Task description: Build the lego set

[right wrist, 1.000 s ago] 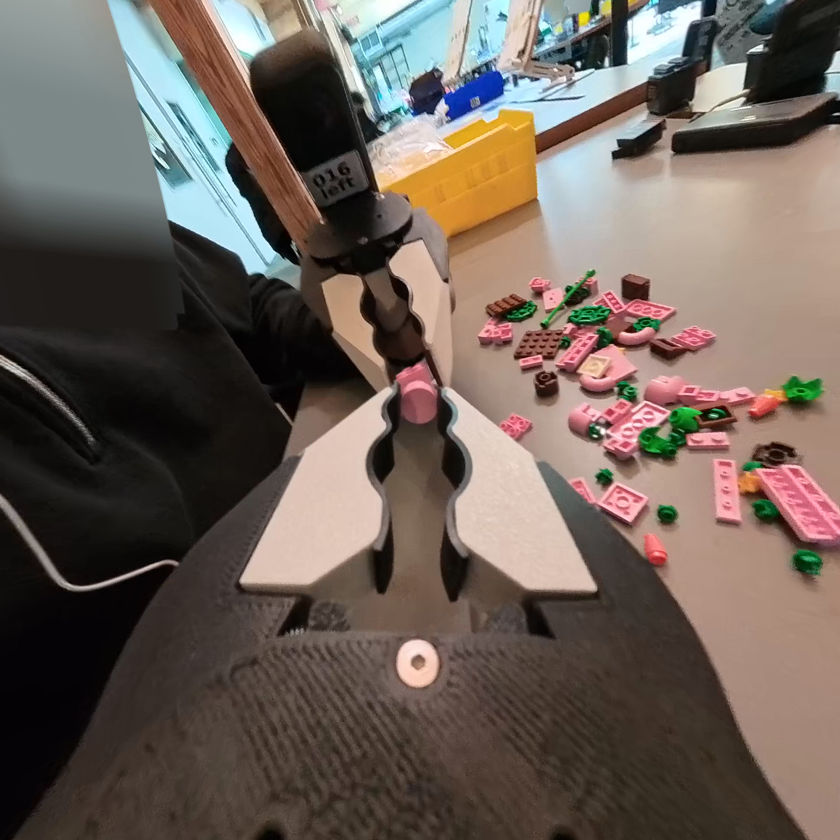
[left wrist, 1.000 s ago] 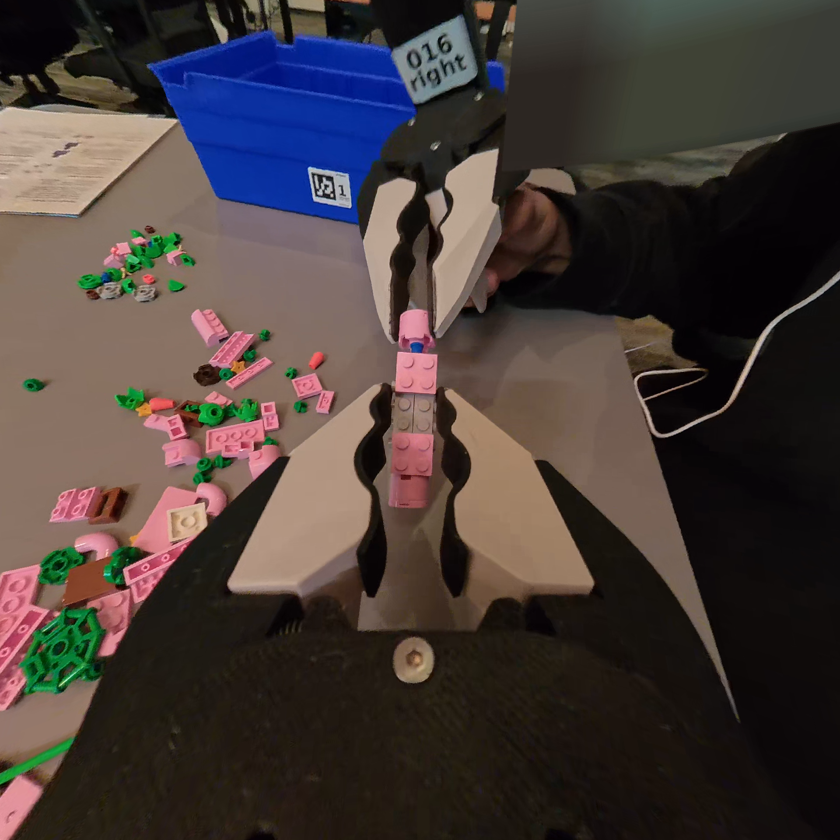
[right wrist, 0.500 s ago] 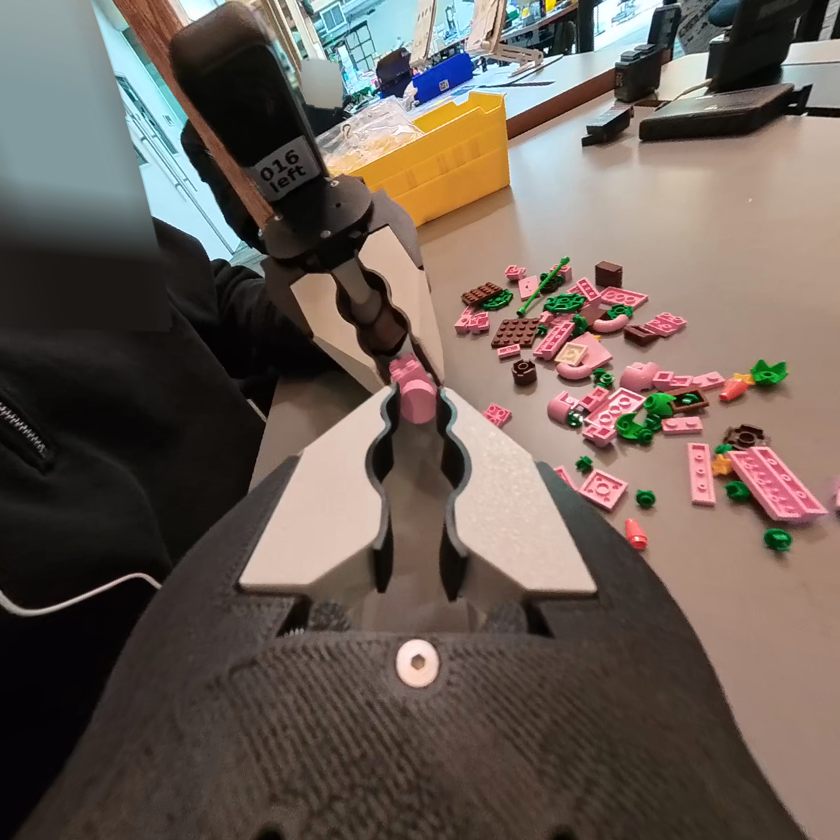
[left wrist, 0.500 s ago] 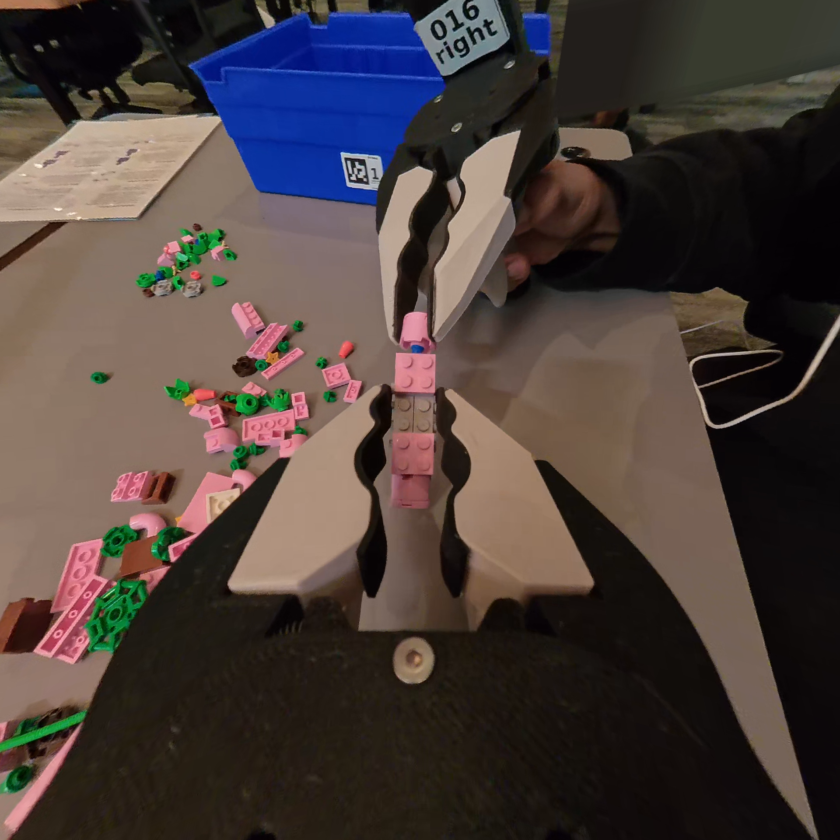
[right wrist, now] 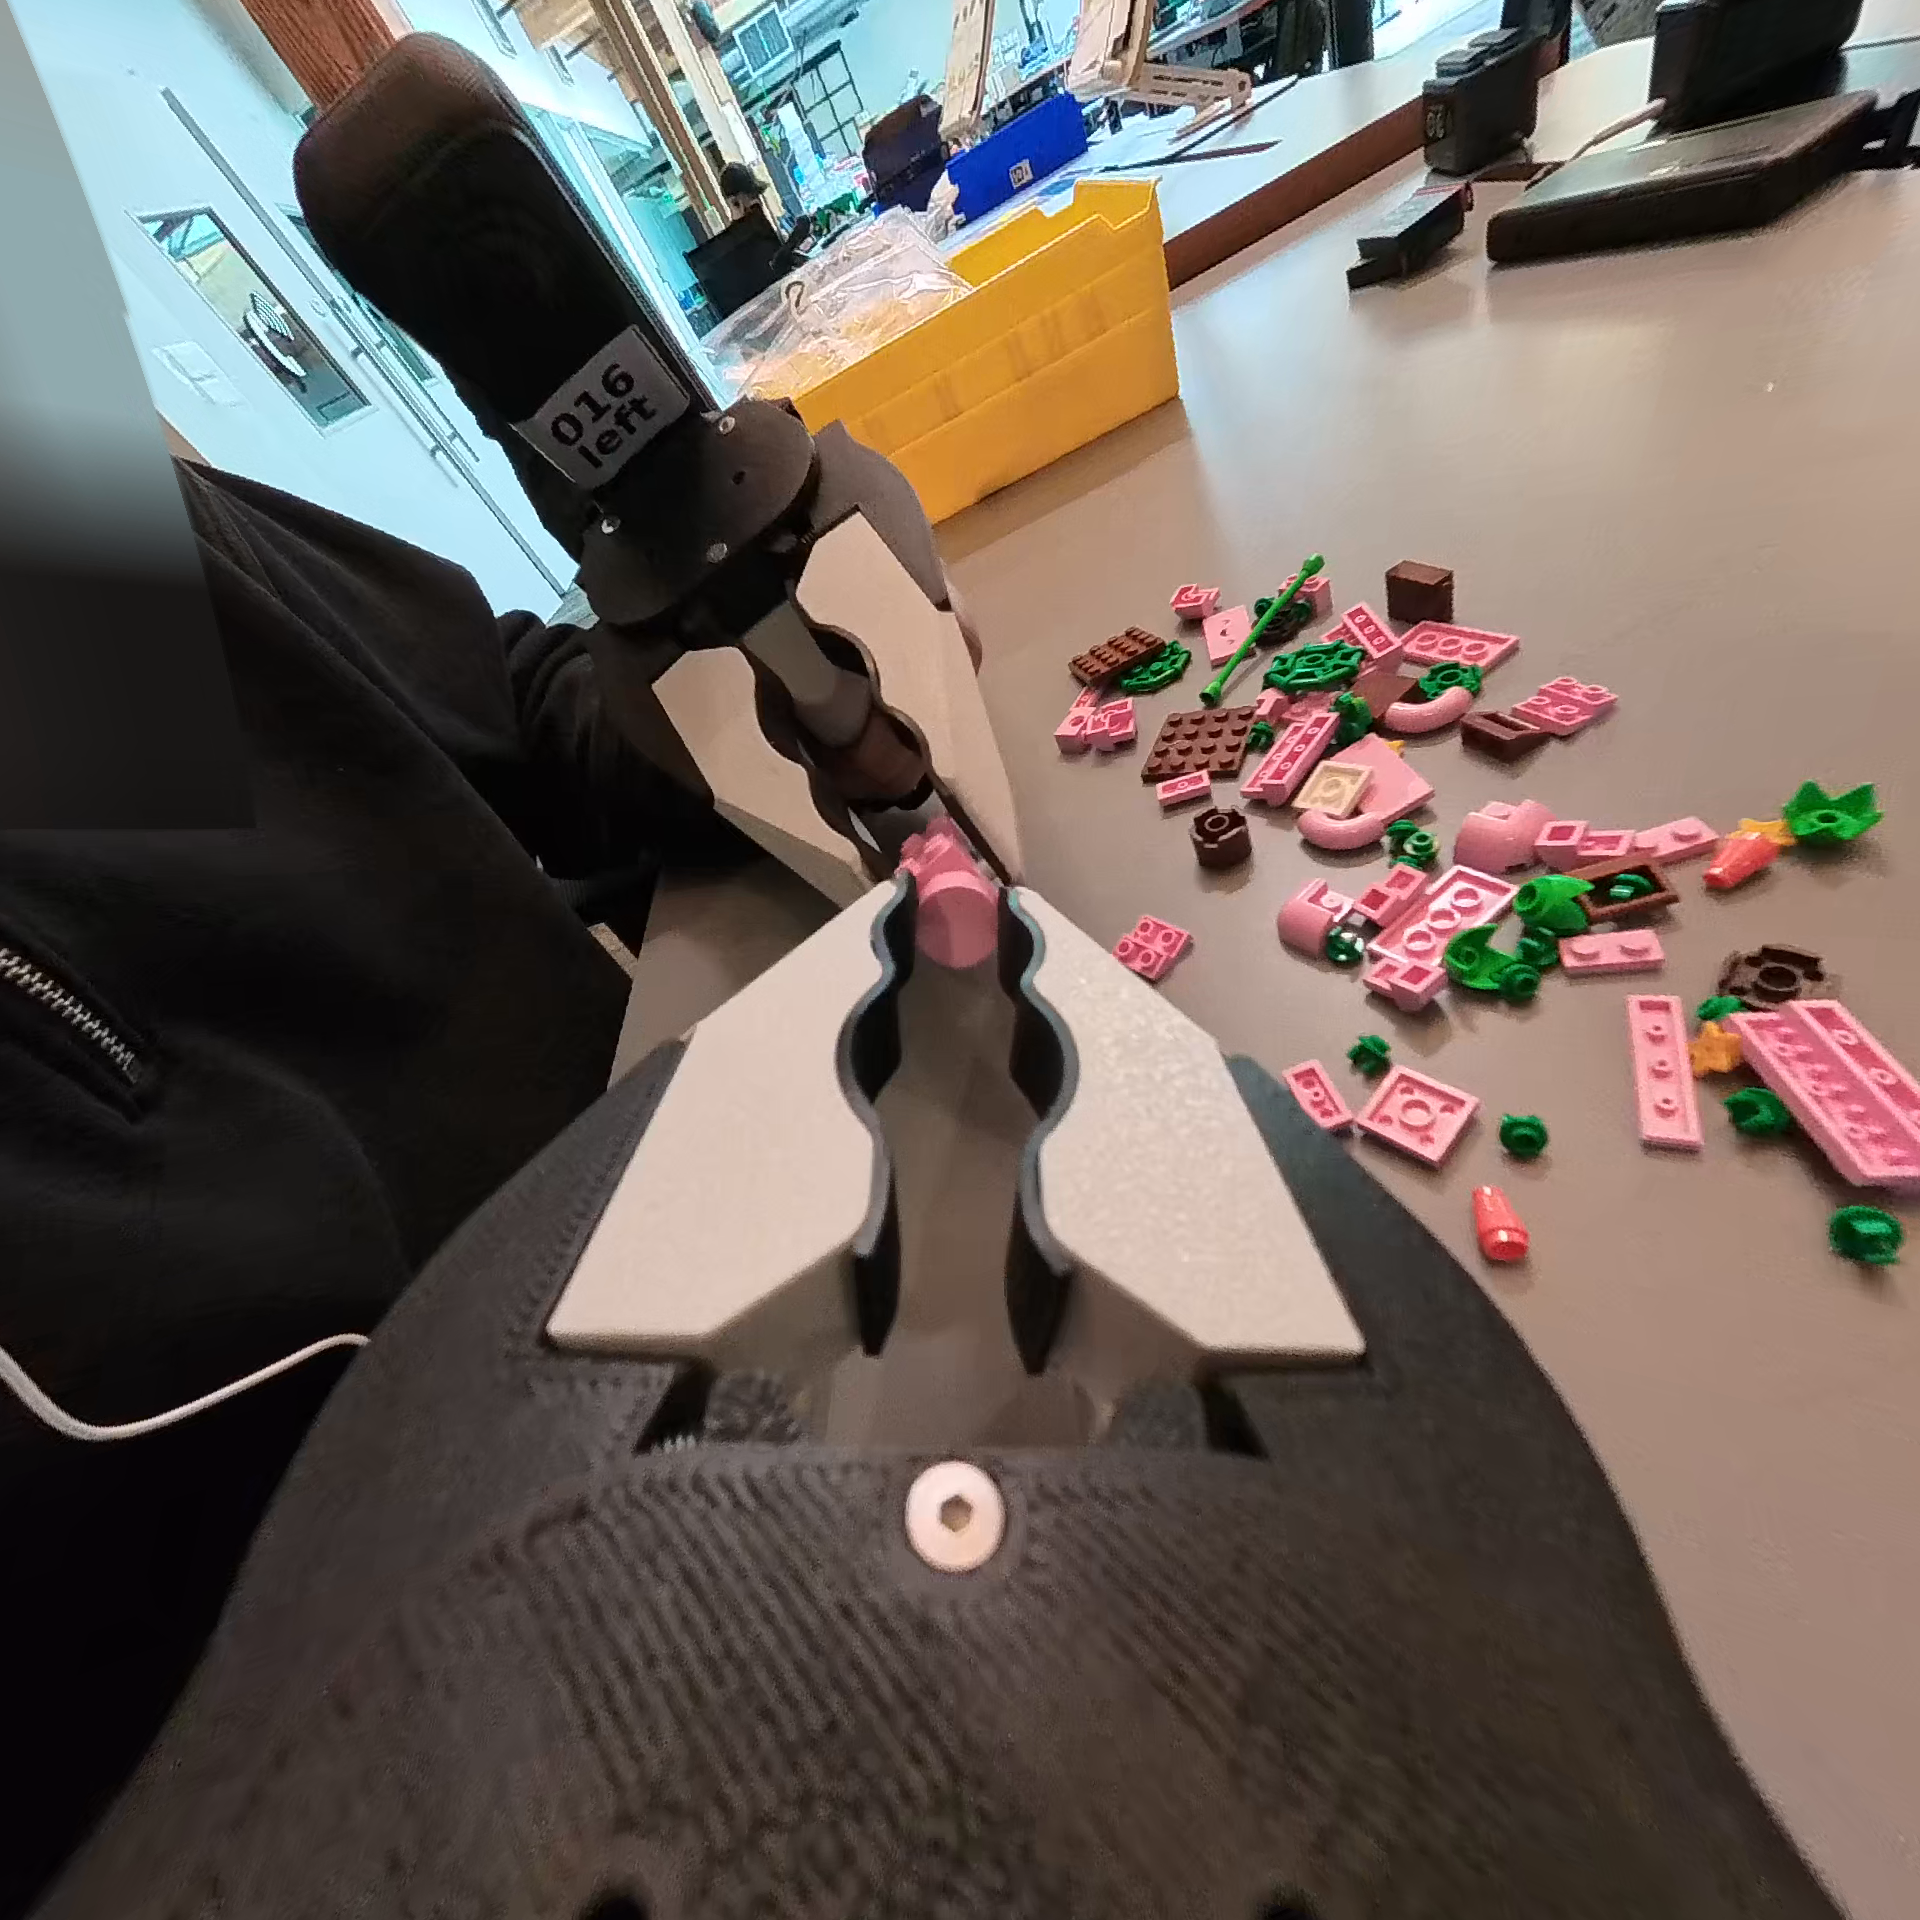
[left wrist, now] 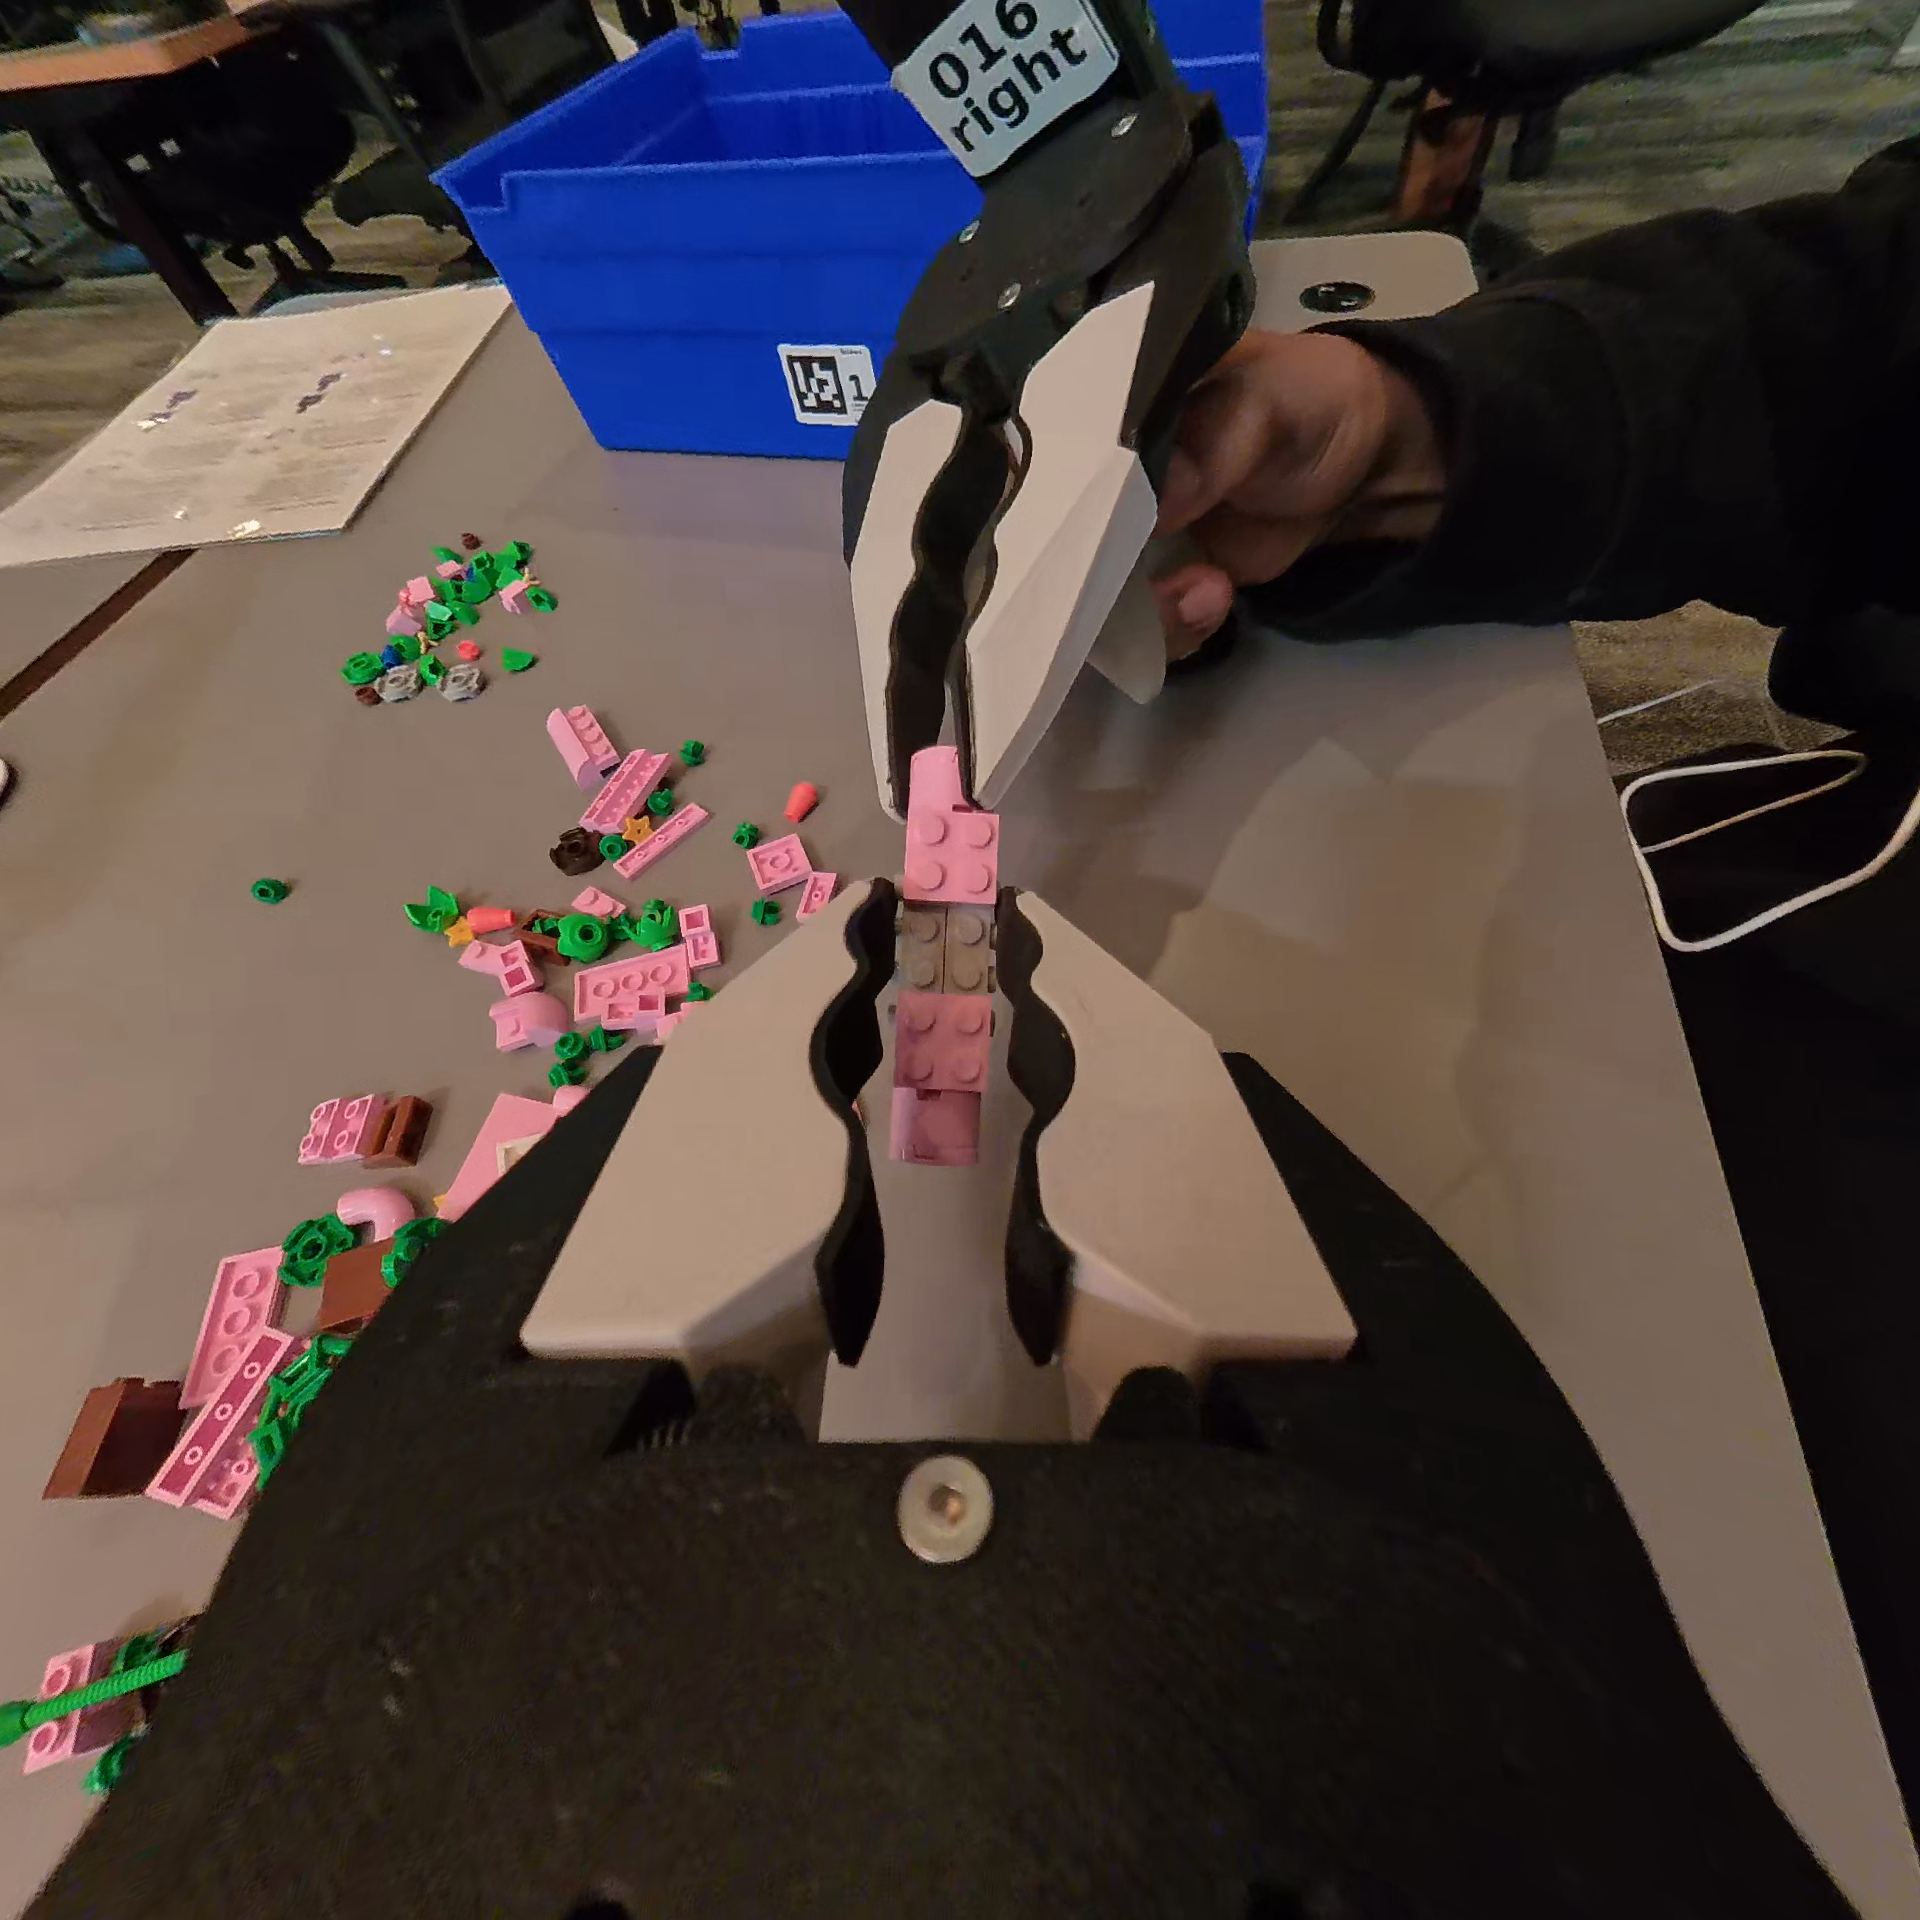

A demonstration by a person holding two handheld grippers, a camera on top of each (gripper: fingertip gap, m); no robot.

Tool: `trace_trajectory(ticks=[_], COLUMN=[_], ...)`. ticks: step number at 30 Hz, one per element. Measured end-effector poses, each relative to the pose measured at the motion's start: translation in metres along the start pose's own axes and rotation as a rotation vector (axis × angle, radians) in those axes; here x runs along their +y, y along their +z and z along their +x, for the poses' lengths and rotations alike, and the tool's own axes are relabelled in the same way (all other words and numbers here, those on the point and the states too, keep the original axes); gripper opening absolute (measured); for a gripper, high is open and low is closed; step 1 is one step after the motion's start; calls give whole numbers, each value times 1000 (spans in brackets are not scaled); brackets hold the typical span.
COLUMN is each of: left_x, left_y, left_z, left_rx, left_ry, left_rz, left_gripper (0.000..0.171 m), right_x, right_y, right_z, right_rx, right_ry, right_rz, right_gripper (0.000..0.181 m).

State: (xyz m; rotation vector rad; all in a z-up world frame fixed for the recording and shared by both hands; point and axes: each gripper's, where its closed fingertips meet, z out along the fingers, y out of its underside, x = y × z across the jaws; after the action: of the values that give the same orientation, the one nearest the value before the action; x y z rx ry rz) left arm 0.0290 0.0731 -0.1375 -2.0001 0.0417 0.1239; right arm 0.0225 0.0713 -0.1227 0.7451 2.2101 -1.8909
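My left gripper (left wrist: 943, 909) is shut on a narrow pink and grey brick assembly (left wrist: 943, 977) and holds it above the table, pointing away from me. My right gripper (left wrist: 940, 800) comes down from above and is shut on a small pink piece (left wrist: 932, 777) that sits on the far end of the assembly. In the right wrist view my right gripper (right wrist: 954, 904) pinches that round-ended pink piece (right wrist: 951, 920), with the left gripper (right wrist: 935, 831) just behind it. Most of the assembly is hidden there.
Loose pink, green and brown bricks (left wrist: 613, 935) lie scattered on the grey table (left wrist: 1351, 935) to the left; they also show in the right wrist view (right wrist: 1455, 883). A blue bin (left wrist: 727, 239) and a paper sheet (left wrist: 249, 416) stand at the back. A yellow bin (right wrist: 997, 343) is beyond. The grippers are tip to tip, or close to it.
Both grippers keep their hold while the views shift. The small blue part between the pink piece and the assembly no longer shows; the piece now sits tight against the assembly's end.
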Motion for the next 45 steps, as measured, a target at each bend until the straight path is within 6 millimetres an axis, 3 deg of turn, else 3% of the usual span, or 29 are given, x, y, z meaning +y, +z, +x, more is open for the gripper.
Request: trace_trajectory(ticks=[7, 9, 10, 14, 18, 22, 28, 33, 37, 45], left_x=[11, 24, 29, 41, 49, 52, 38, 28, 25, 37], left_y=[7, 10, 11, 18, 21, 22, 11, -5, -14, -5], left_z=[-4, -4, -3, 13, 16, 16, 15, -3, -13, -4], left_rx=[67, 83, 81, 148, 154, 163, 220, 168, 137, 157], left_ry=[-84, -83, -66, -71, -67, -90, -145, -131, -139, -114], left_rz=[-64, -137, -160, -242, -297, -314, -218, -150, -124, -177], left_gripper=[16, 16, 16, 16, 17, 20, 54, 55, 52, 50], right_x=[-2, -10, -15, -24, -15, -10, -24, -30, -25, -15], right_y=[0, -6, -12, -23, -18, -14, -28, -37, -34, -25], right_z=[8, 10, 12, 19, 24, 25, 30, 34, 35, 32], right_rx=[12, 27, 44, 85, 136, 147, 153, 206, 220, 237], right_ry=[52, 23, 7, -7, -53, -65, -23, -61, -84, -146], right_rz=[7, 59, 87, 138, 78, 45, 139, 158, 119, 41], right_gripper=[17, 42, 45, 45, 46, 45, 46, 46, 46, 45])
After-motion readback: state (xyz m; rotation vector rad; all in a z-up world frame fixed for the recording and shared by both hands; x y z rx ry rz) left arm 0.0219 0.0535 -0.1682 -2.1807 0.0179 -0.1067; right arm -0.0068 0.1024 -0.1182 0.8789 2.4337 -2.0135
